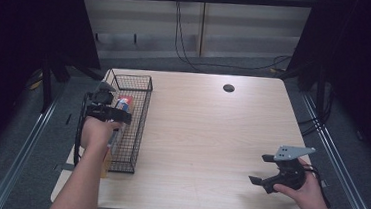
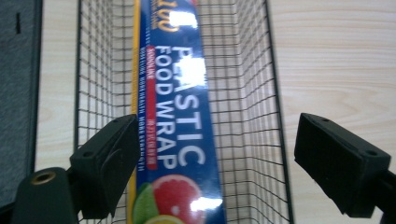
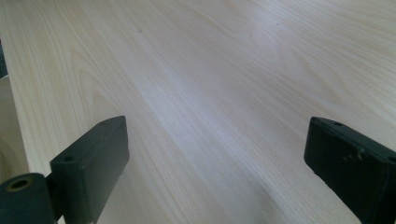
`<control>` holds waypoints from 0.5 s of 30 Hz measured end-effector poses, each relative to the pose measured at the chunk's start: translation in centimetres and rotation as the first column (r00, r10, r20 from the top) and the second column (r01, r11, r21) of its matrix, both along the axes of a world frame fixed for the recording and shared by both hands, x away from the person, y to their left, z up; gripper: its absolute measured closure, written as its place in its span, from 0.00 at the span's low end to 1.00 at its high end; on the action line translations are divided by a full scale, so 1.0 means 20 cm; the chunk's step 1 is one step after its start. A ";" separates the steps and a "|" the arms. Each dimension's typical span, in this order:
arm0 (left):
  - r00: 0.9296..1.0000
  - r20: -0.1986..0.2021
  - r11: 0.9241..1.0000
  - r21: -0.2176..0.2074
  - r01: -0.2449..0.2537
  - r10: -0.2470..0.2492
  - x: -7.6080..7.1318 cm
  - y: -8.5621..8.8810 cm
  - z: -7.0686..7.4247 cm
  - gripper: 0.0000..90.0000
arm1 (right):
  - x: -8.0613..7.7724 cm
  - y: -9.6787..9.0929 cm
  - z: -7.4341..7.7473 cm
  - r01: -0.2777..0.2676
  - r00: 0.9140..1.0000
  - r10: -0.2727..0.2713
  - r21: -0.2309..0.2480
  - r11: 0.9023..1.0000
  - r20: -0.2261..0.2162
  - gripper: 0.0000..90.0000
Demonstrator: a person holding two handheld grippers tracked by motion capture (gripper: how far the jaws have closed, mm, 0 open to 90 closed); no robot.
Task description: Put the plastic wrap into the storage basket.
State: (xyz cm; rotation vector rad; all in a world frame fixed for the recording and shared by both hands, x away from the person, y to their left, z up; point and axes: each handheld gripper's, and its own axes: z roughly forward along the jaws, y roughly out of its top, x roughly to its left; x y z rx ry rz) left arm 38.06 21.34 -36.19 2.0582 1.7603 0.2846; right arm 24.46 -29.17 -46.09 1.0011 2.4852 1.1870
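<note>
Right claw (image 1: 261,169): nearest the person, at the near right of the pale wood-grain worktop (image 1: 206,136); its two black jaws stand wide apart and grasp nothing. In the right gripper view there is bare wood between and beyond them. Judged parked clear of the work so as not to obstruct the other side.

Right hand (image 1: 303,189): wraps the gripper body from behind, the grey three-cornered plate uppermost.

Left hand (image 1: 98,130): comes in over the near left edge of the worktop and holds the left claw (image 1: 122,115) above the basket.

Left claw state: released; in the left gripper view the jaws stand well apart, one to each side of the box, touching neither it nor the mesh. Judged lined up along the box for a grasp or just clear of one; which cannot be told.

Long blue cardboard box of plastic food wrap (image 2: 180,121): lies lengthwise on the floor of the basket, nearer its left wall, printed face up. The lengthwise lie is the one the narrow basket admits.

Black wire-mesh rectangular basket (image 1: 139,131): stands on the left part of the worktop, long side running away from the person, which suits a reach from above.

Round dark cable hole (image 1: 229,88): far centre of the worktop, well apart from everything.
</note>
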 end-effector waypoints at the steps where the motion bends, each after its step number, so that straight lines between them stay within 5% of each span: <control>1: 1.000 0.004 1.000 -0.001 0.009 -0.009 0.00 -0.01 0.01 0.16 | 0.00 0.00 0.00 -0.002 1.000 0.002 0.001 1.000 -0.002 0.07; 15: 0.985 0.070 0.986 -0.057 0.160 -0.156 -0.05 -0.14 0.07 0.16 | 0.03 0.02 0.00 -0.006 1.000 0.006 -0.001 1.000 -0.010 0.07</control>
